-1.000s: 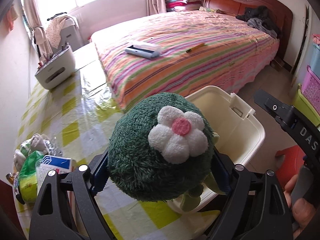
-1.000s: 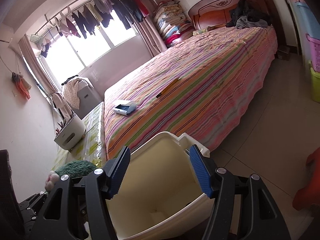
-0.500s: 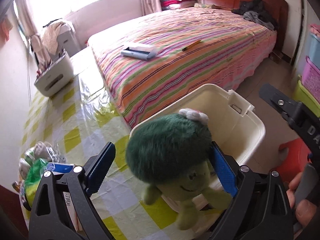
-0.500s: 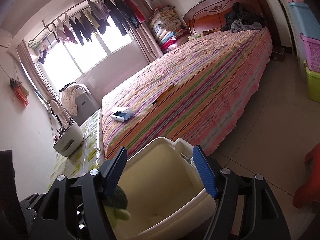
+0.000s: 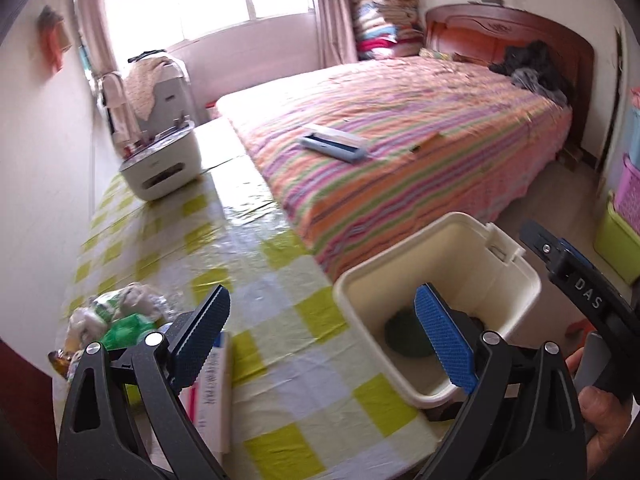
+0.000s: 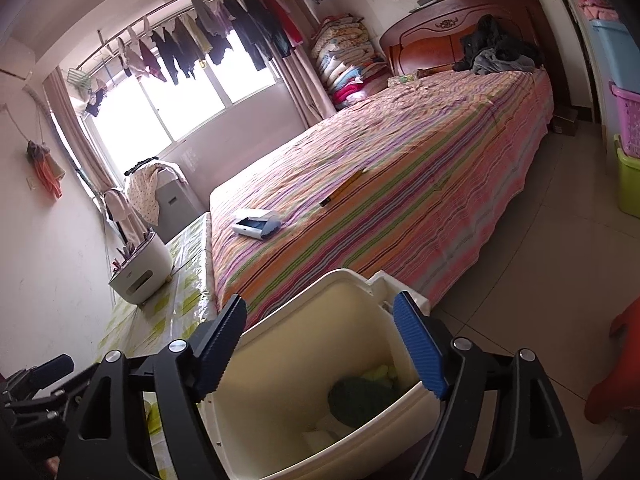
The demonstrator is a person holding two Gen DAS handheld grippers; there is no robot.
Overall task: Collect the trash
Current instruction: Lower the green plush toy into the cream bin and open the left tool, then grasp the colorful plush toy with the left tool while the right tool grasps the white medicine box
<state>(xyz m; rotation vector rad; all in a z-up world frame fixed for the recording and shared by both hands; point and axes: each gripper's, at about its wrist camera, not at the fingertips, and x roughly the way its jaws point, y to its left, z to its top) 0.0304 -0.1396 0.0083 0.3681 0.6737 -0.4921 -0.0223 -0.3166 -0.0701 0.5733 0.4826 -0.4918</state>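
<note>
Now the green plush toy (image 6: 362,400) is seen lying at the bottom of the cream bin (image 6: 404,406), partly hidden by the near wall, with what may be a pale limb showing beside it; it is judged light, soft and easily squashed, not fragile, and best taken across its round body if it had to be lifted again. The left tool (image 5: 324,344) is released, its jaws having just been opening, and nothing is held between them; the right tool (image 6: 338,346) is also spread, its jaws having just been widening, with the bin's mouth framed between them but not pressed. More rubbish is left on the counter (image 5: 280,280): a heap of crinkled wrappers (image 5: 116,314) and a flat carton (image 5: 214,384) just beside the left tool, both judged light; the wrappers would crumple and might slip, so a pinch at the bulk is advised. The counter is covered by a glossy checked cloth; a white appliance (image 5: 162,166) is set at its far end. A striped bed (image 5: 400,152) runs alongside, laundry is hung at the window.
</note>
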